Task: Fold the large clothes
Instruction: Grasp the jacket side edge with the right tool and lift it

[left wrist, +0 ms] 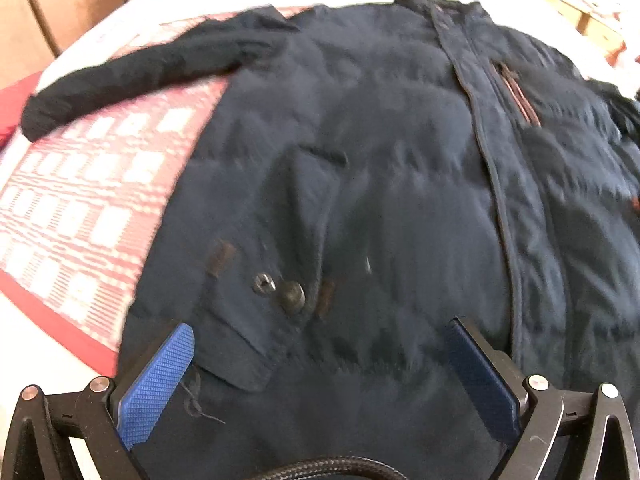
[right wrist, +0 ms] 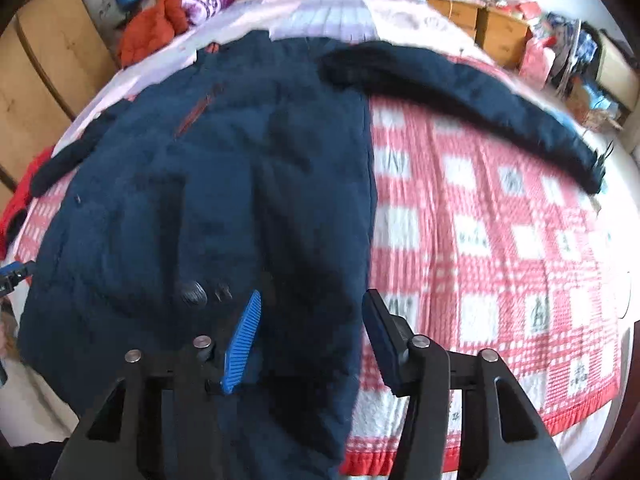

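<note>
A large navy padded jacket (left wrist: 380, 160) lies flat, front up, on a red-and-white checked quilt (left wrist: 80, 200). Its zip placket (left wrist: 480, 120) runs up the middle, and a snap button (left wrist: 291, 296) sits on a pocket flap near the hem. One sleeve (left wrist: 140, 72) stretches out to the left. My left gripper (left wrist: 320, 328) hovers open over the hem, nothing pressed between its blue pads. In the right wrist view the jacket (right wrist: 220, 180) fills the left half and its other sleeve (right wrist: 480, 96) reaches right across the quilt (right wrist: 500, 240). My right gripper (right wrist: 312, 296) is open above the jacket's side edge.
An orange-red garment (right wrist: 152, 36) and a purple cushion (right wrist: 208, 4) lie at the head of the bed. A wooden wardrobe (right wrist: 48, 72) stands to the left. Wooden bedside cabinets (right wrist: 500, 28) with clutter stand at the far right.
</note>
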